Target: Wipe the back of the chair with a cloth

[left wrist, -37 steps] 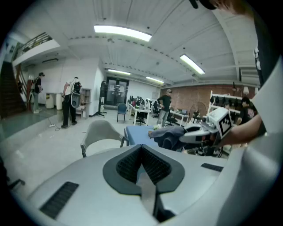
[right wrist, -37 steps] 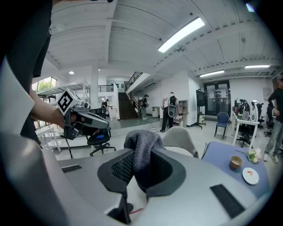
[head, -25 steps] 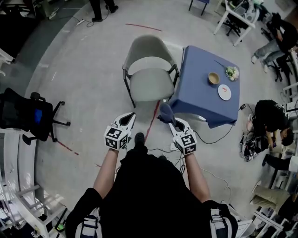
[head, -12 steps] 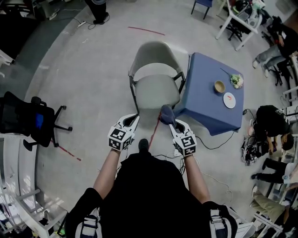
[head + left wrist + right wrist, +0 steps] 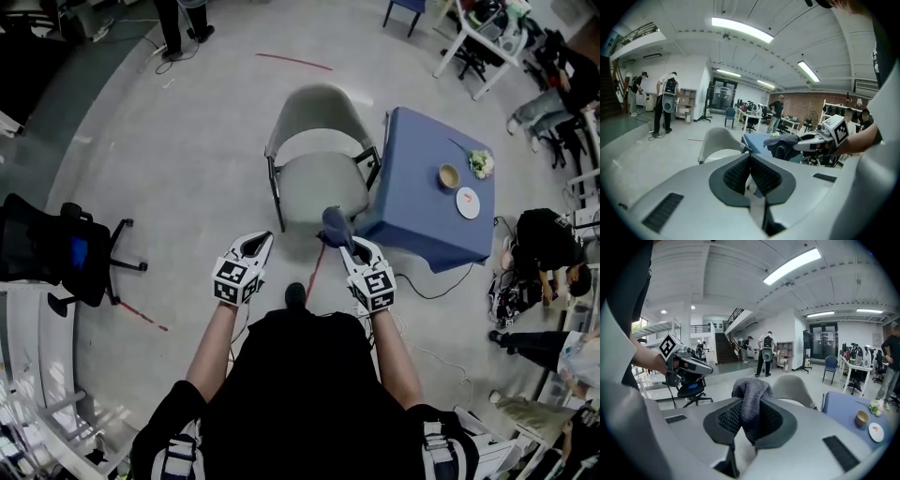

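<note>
White left gripper point(image 5: 260, 241): jaws pressed together, nothing between them, low and left of the seat front. Grey chair point(image 5: 317, 178) faces the person, so its backrest point(image 5: 314, 105) is on the far side, past the seat. Right gripper point(image 5: 339, 240): jaws clamped on the dark cloth point(image 5: 334, 221), which sits just at the seat's front edge, beside the blue table point(image 5: 422, 216). Backrest lies straight ahead of the cloth. The right arm is nearer, and I reckon it has to reach over the seat.

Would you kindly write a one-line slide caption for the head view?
Person facing a grey chair beside a blue-covered table, right tool gripping a dark cloth, left tool shut and empty.
</note>
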{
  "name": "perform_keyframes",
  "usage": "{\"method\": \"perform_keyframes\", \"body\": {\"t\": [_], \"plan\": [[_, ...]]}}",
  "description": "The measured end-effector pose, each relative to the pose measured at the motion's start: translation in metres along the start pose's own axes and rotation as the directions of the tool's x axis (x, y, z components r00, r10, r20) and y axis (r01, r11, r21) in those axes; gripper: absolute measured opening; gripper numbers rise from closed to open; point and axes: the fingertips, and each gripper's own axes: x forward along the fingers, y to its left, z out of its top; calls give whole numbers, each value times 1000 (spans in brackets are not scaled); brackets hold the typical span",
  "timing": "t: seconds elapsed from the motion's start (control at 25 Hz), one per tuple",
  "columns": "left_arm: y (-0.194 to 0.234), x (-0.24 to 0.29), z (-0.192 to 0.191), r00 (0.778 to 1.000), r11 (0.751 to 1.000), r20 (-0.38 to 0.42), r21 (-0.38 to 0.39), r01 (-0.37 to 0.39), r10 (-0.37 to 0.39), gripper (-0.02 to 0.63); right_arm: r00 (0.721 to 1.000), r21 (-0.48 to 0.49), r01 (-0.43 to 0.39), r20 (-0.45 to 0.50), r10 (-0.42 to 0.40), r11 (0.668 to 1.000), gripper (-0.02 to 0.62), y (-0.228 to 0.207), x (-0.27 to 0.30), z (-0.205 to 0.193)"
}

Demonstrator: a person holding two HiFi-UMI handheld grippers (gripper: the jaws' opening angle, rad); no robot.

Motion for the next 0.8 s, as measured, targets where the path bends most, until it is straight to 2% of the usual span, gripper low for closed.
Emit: {"method": "perform_keyframes", "body": {"t": [0.28,0.52,0.8], "plan": [[11,4,13,1000,1000,19,26,12,-12,23,1000,1,23,-3,-23,1000,72,-1,5,8],[14,12,17,1000,1000,10,19,2,-2,23,1000,1,20,-6,-20,1000,72,-19,14,14],[35,35,27,999,999,-9,4,-42,42,23,1000,15,-15,-4,15,1000,72,-48,44,21]]}}
